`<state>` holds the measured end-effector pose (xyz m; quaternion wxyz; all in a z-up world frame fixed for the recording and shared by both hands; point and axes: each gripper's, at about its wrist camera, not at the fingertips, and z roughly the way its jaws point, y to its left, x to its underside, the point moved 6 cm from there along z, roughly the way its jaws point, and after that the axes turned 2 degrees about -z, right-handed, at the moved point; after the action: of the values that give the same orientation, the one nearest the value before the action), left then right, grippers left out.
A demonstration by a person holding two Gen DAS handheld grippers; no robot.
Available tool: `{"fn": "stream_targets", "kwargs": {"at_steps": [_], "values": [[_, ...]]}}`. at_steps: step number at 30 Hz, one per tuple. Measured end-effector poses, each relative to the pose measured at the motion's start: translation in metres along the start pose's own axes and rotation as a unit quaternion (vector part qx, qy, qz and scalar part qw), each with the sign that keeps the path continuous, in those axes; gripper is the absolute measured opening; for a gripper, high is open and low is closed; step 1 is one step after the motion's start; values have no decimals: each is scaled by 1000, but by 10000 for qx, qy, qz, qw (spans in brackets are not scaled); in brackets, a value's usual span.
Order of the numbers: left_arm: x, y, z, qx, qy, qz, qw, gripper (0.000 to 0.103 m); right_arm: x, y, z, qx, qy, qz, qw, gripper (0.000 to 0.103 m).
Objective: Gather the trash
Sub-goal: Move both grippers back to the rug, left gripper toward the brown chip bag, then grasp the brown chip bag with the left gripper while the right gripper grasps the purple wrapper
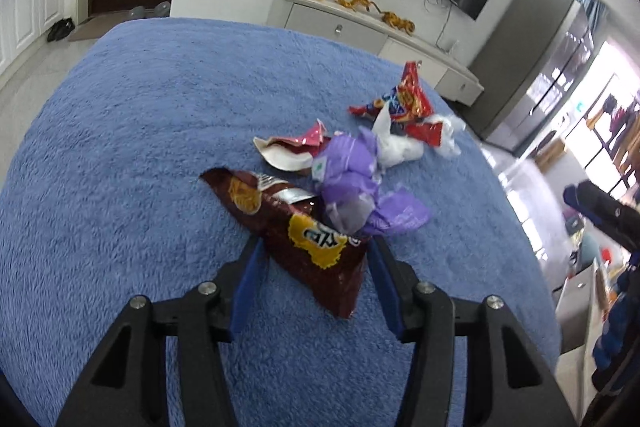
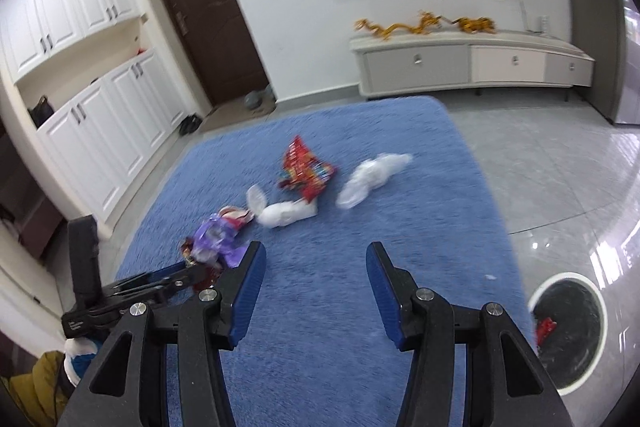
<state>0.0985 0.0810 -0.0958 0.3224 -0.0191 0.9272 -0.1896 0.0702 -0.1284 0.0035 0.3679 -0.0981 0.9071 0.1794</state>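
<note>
Left wrist view: our left gripper (image 1: 316, 247) has its fingers spread on either side of the brown chip bag (image 1: 296, 231), low centre on the blue rug (image 1: 120, 167), with a purple wrapper (image 1: 352, 183) touching it. Our right gripper (image 2: 316, 259) hangs open above bare rug; the trash bin (image 2: 568, 331) sits lower right.

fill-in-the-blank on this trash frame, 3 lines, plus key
1. The left hand-held gripper straddles the ____ chip bag with its jaws apart.
2. The trash lies on a ____ rug.
3. The bin on the floor beside the rug already holds a ____ wrapper.
4. The right hand-held gripper holds ____.

Missing words: brown; blue; red; nothing
</note>
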Motion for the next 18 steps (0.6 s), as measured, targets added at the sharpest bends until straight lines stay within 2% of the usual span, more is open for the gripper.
{"fn": "stream_targets", "kwargs": {"at_steps": [5, 8, 12, 18], "values": [[-1, 0, 7, 115, -39, 3, 9999, 50, 2, 20, 39, -317, 330, -136, 9989, 50], [3, 3, 1, 180, -80, -31, 9998, 43, 5, 30, 63, -484, 531, -251, 9971, 50], [7, 13, -3, 314, -55, -246, 9992, 28, 11, 42, 93, -793, 797, -267, 9933, 50], [10, 18, -4, 465, -43, -370, 9982, 24, 19, 48, 126, -1168, 1076, -89, 9873, 50]]}}
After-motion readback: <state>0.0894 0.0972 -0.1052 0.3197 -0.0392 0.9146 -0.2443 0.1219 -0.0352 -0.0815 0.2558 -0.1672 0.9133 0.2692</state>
